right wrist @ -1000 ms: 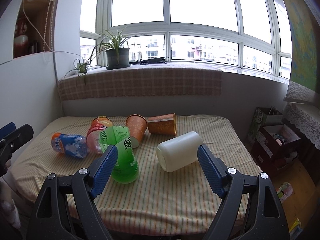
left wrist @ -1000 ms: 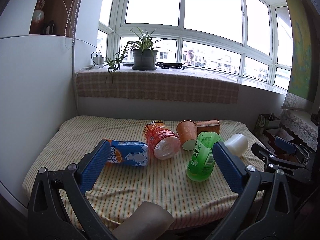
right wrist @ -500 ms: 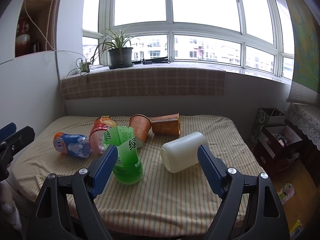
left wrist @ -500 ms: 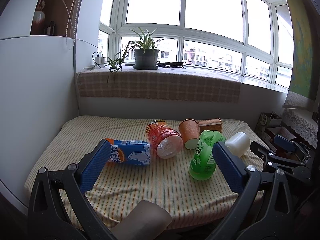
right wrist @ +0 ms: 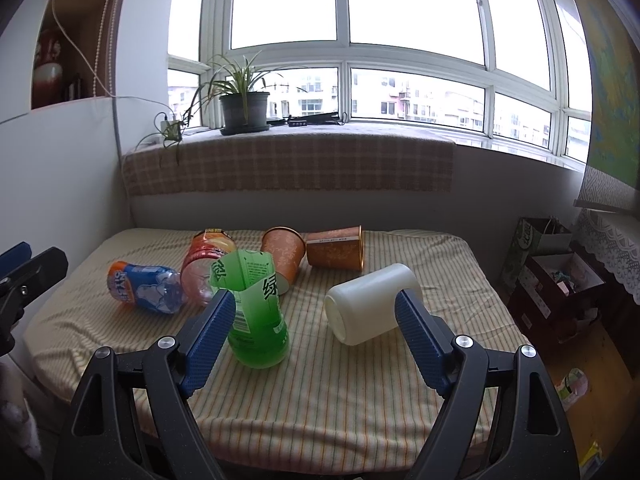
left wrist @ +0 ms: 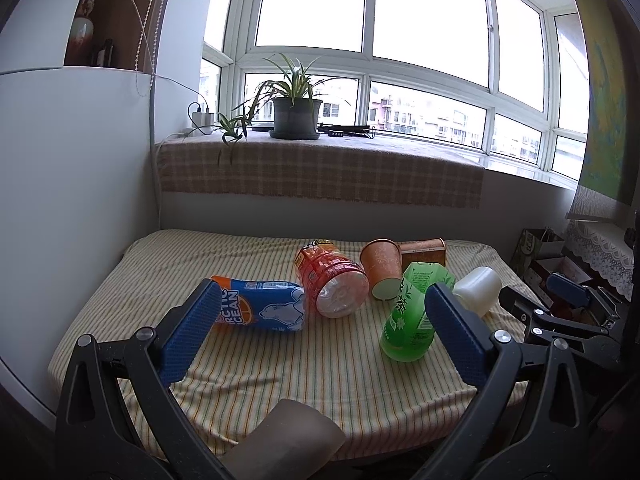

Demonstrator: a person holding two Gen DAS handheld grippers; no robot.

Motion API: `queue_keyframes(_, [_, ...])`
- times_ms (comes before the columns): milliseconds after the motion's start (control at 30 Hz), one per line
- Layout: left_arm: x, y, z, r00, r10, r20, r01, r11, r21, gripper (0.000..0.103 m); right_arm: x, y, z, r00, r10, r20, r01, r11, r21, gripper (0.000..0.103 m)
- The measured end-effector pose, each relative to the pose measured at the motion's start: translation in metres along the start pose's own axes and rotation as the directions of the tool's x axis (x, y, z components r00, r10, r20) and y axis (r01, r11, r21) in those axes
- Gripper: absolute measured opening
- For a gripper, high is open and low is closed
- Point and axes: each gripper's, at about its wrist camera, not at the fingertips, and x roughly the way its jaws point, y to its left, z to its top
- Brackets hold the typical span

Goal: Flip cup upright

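Several cups lie on their sides on a striped table (left wrist: 320,368): a blue one (left wrist: 260,310), a red one (left wrist: 334,284), an orange paper one (left wrist: 382,266), a copper one (left wrist: 424,250), a green one (left wrist: 412,316) and a white one (left wrist: 478,290). In the right wrist view the white cup (right wrist: 370,308) lies between my fingers, ahead of them, and the green cup (right wrist: 252,308) lies by the left finger. My left gripper (left wrist: 320,336) is open and empty, short of the cups. My right gripper (right wrist: 310,340) is open and empty.
A brown cardboard tube (left wrist: 288,444) sits at the near table edge under the left gripper. A wall (left wrist: 76,200) stands on the left. A windowsill with a potted plant (left wrist: 296,116) runs behind. Boxes and clutter (right wrist: 560,268) stand on the floor at the right.
Both grippers have moved slightly; the view has shifted a little so the cups sit a bit farther right and closer in the right wrist view. Both jaws stay open.
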Motion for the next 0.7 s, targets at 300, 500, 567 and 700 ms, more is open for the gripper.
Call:
queue_keyframes(300, [0.0006, 0.0014, -0.0009, 1.0, -0.004, -0.005, 0.004, 1.0, -0.005, 0.103, 0.003, 0.0001, -0.0017, 1.0, -0.002, -0.008, 0.002, 1.0, -0.003, 0.082])
queue_keyframes(500, [0.0013, -0.0003, -0.001, 1.0, -0.006, -0.002, 0.006, 1.0, 0.003, 0.103, 0.0027, 0.0011, -0.0019, 1.0, -0.001, -0.007, 0.001, 1.0, -0.009, 0.082])
queue_keyframes(567, [0.0008, -0.0029, -0.0013, 1.0, -0.007, 0.003, 0.007, 1.0, 0.012, 0.103, 0.0029, 0.0009, -0.0022, 1.0, -0.003, -0.005, 0.003, 1.0, -0.01, 0.082])
queue_keyframes(700, [0.0004, -0.0065, -0.0007, 1.0, -0.005, 0.007, 0.005, 1.0, 0.017, 0.103, 0.0057, 0.0001, -0.003, 1.0, -0.001, -0.012, 0.001, 1.0, -0.011, 0.082])
